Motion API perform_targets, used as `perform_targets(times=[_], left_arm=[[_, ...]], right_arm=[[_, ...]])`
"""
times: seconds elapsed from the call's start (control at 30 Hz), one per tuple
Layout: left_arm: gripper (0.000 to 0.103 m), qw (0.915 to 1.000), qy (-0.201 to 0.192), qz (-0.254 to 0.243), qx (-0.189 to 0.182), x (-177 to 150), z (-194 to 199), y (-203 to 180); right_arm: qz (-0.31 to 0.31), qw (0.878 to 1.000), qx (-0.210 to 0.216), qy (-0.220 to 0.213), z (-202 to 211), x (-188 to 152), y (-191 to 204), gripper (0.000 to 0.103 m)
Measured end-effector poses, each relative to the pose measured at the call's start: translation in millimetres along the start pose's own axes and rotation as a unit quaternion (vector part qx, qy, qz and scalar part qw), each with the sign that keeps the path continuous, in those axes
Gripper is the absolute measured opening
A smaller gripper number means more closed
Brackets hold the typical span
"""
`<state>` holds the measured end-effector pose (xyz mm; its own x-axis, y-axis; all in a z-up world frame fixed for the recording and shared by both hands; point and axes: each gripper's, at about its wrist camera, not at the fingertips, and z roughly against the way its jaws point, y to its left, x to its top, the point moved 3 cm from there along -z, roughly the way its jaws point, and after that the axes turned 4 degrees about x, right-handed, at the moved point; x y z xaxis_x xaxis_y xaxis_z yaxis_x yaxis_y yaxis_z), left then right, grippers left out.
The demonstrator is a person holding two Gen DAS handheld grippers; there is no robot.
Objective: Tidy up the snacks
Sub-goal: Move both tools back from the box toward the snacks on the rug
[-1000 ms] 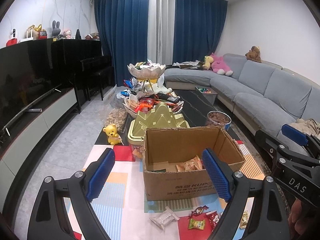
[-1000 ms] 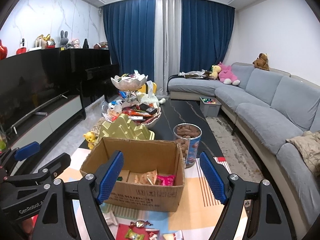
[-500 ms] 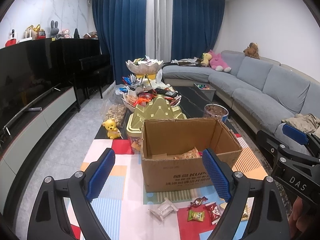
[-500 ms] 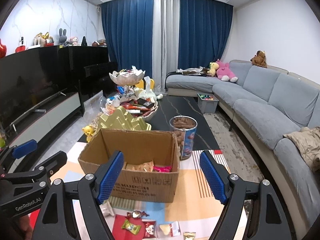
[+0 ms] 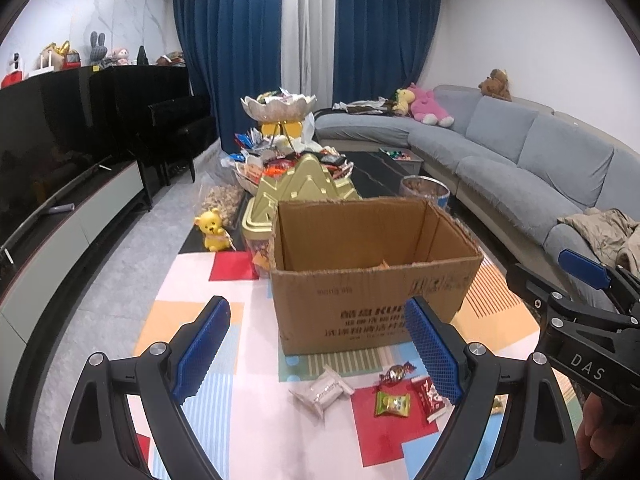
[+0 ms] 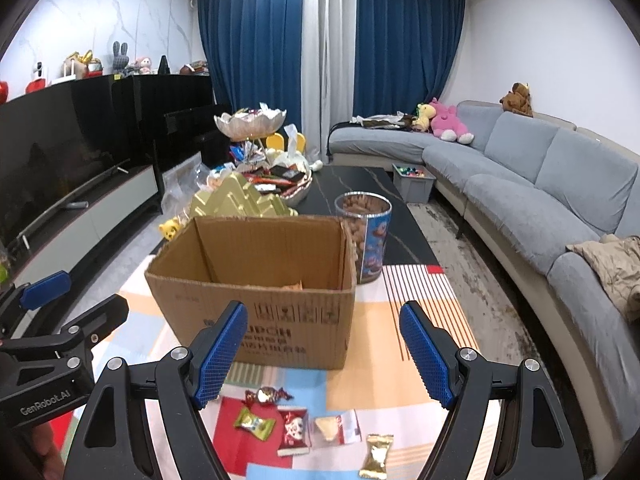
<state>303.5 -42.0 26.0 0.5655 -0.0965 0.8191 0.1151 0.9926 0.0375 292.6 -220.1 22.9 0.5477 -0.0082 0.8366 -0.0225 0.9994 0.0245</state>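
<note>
An open cardboard box [image 5: 372, 280] stands on a colourful mat [image 5: 200, 320]; it also shows in the right wrist view [image 6: 272, 296], with some snack packets inside. Loose wrapped snacks lie on the mat in front of it: a white packet [image 5: 322, 390], a green packet [image 5: 393, 404], a red packet [image 5: 430, 398], a twisted candy [image 6: 266, 395] and a gold packet [image 6: 376, 454]. My left gripper [image 5: 318, 354] is open and empty, above and behind the snacks. My right gripper [image 6: 322, 356] is open and empty, to the right of the left one.
Behind the box stand a gold lidded container [image 5: 304, 194], a tub of nuts [image 6: 366, 236], a tiered snack bowl stand [image 5: 278, 108] and a yellow bear toy [image 5: 212, 228]. A grey sofa [image 6: 540, 200] runs along the right, a TV cabinet [image 5: 60, 240] along the left.
Both grippers have pulled back and lowered from over the box, so the loose snacks in front of it now show more fully. Both stay open.
</note>
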Motion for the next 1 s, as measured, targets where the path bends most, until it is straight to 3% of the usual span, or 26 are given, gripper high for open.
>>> perform_targets(times=[1.0], left_arm=[[0.089,0.9945,0.078,-0.063,-0.03,-85.8,-59.7,-2.9]], right_arm=[[-0.001,0.996,-0.005,0.085,-44.8,-93.3,11.1,0.078]])
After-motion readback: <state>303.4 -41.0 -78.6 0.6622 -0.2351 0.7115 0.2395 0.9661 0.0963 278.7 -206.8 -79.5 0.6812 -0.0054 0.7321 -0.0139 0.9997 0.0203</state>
